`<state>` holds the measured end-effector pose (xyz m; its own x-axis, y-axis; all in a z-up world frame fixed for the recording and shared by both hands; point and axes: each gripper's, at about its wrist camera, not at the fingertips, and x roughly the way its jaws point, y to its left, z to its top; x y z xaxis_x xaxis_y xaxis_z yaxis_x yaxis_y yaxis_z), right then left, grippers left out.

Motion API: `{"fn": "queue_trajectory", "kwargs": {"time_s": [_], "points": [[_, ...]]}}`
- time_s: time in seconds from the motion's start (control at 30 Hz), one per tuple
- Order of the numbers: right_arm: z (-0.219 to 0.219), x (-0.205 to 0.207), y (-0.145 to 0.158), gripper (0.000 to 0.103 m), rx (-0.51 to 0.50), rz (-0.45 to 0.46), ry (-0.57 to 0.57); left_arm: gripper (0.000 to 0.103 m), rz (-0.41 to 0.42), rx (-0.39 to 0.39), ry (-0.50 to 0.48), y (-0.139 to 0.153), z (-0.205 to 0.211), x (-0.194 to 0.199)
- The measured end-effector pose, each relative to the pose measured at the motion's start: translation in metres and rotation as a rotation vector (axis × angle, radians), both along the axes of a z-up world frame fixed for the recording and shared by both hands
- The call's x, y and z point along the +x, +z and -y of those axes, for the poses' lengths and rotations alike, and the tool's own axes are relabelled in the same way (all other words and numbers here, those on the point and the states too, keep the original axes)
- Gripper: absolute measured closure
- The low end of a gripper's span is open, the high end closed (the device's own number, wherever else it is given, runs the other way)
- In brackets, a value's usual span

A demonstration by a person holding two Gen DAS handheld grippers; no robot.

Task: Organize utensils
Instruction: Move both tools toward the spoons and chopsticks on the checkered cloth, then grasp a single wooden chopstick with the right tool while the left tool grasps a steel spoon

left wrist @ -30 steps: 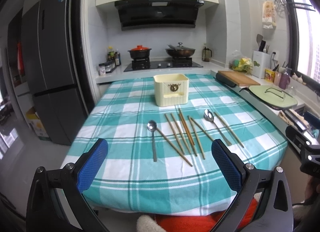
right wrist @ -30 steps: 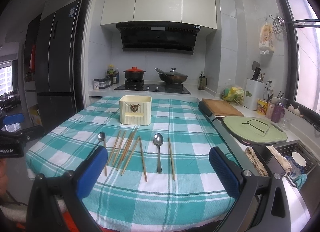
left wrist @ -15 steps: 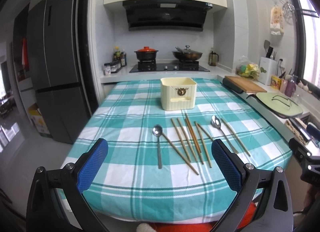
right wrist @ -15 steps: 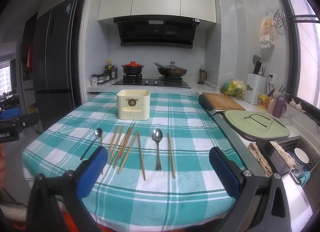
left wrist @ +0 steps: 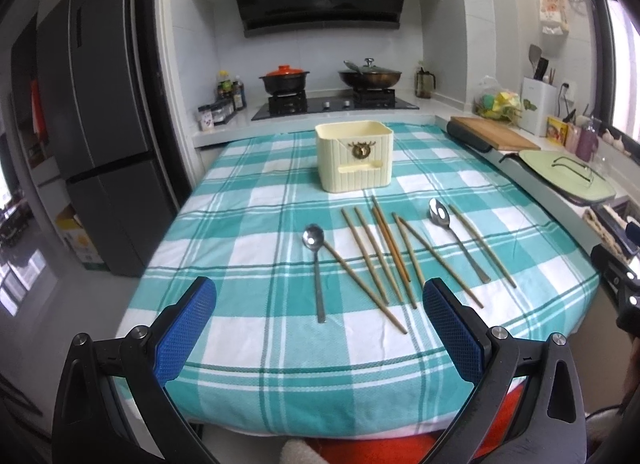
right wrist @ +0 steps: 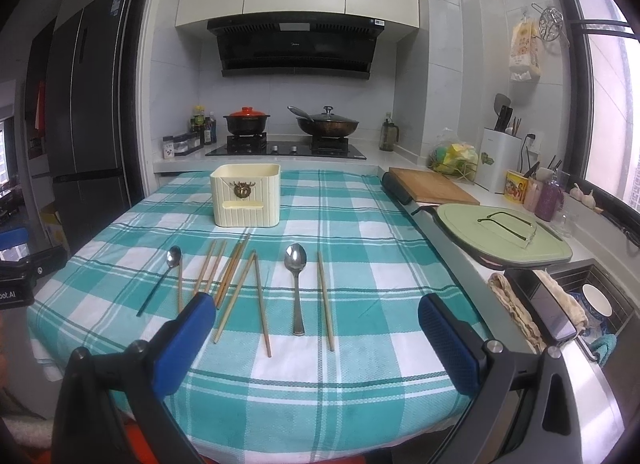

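Observation:
A cream utensil holder (left wrist: 354,155) (right wrist: 245,195) stands upright and looks empty on the teal checked tablecloth (left wrist: 248,232). In front of it lie several wooden chopsticks (left wrist: 384,248) (right wrist: 228,272) in a loose fan. One steel spoon (left wrist: 316,264) (right wrist: 166,274) lies at their left, a second spoon (left wrist: 454,234) (right wrist: 296,280) toward the right. My left gripper (left wrist: 318,328) hovers open over the near table edge, short of the left spoon. Further right, the right gripper (right wrist: 316,334) is open too, its fingertips level with the near ends of the chopsticks. Neither holds anything.
A counter along the right carries a wooden cutting board (right wrist: 430,184), a green lidded pan (right wrist: 504,232) and a sink (right wrist: 568,304). The stove with two pots (left wrist: 332,80) is behind the table. A dark fridge (left wrist: 96,136) stands at the left.
Both grippers have moved forward toward the utensils, which now look closer and larger. The utensils and the holder have not moved. Both grippers stay open.

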<state>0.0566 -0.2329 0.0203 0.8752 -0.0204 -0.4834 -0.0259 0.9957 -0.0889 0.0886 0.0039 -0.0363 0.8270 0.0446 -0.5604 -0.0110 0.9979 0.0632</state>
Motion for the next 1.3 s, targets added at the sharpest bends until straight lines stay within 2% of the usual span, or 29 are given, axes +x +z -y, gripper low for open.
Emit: {"fn": "queue_trajectory", "kwargs": {"time_s": [0.1, 0.27, 0.47, 0.63, 0.83, 1.3], "points": [[0.003, 0.009, -0.006, 0.0, -0.01, -0.028, -0.019, 0.0, -0.017, -0.009, 0.005, -0.005, -0.001, 0.008], [0.01, 0.021, -0.018, 0.0, -0.022, -0.065, -0.044, 0.0, -0.035, 0.03, 0.019, -0.014, -0.003, 0.02], [0.015, 0.033, -0.031, 0.0, -0.033, -0.116, -0.06, 0.0, -0.044, 0.039, 0.0, -0.024, -0.005, 0.026], [0.025, 0.044, -0.042, 0.0, -0.003, -0.18, -0.089, 0.0, -0.064, 0.056, -0.002, -0.031, -0.004, 0.032], [0.032, 0.054, -0.052, 0.0, -0.002, -0.225, -0.117, 0.0, -0.112, 0.024, 0.016, -0.044, -0.012, 0.044], [0.026, 0.076, -0.067, 0.0, -0.034, -0.283, -0.117, 0.0, -0.206, 0.016, 0.051, -0.077, -0.023, 0.07]]}}
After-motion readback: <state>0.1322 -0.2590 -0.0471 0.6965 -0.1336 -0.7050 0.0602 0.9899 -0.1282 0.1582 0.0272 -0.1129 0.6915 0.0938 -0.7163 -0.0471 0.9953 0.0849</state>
